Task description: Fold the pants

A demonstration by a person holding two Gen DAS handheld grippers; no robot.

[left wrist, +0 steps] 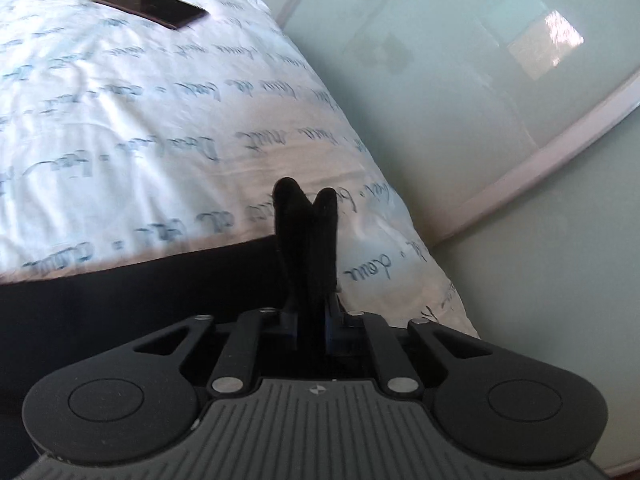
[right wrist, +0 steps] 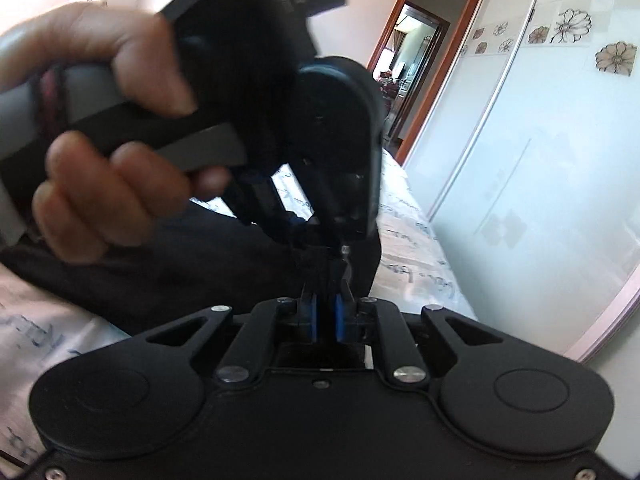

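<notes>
My left gripper (left wrist: 306,196) pinched on black pants (left wrist: 120,292) near bed (left wrist: 160,120) edge, my right gripper (right wrist: 326,270) clamped on same pants, phone (left wrist: 150,6) further up bed.

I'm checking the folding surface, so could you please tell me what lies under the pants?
Under the black pants lies a white sheet with script print, which also carries a phone. Whatever sits directly beneath the fabric is covered.

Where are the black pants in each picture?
Left wrist view: the black pants fill the lower left, reaching the left gripper.
Right wrist view: the pants lie centre-left, under the hand, at the right gripper.
Shared landmark: the white bedsheet with writing.
</notes>
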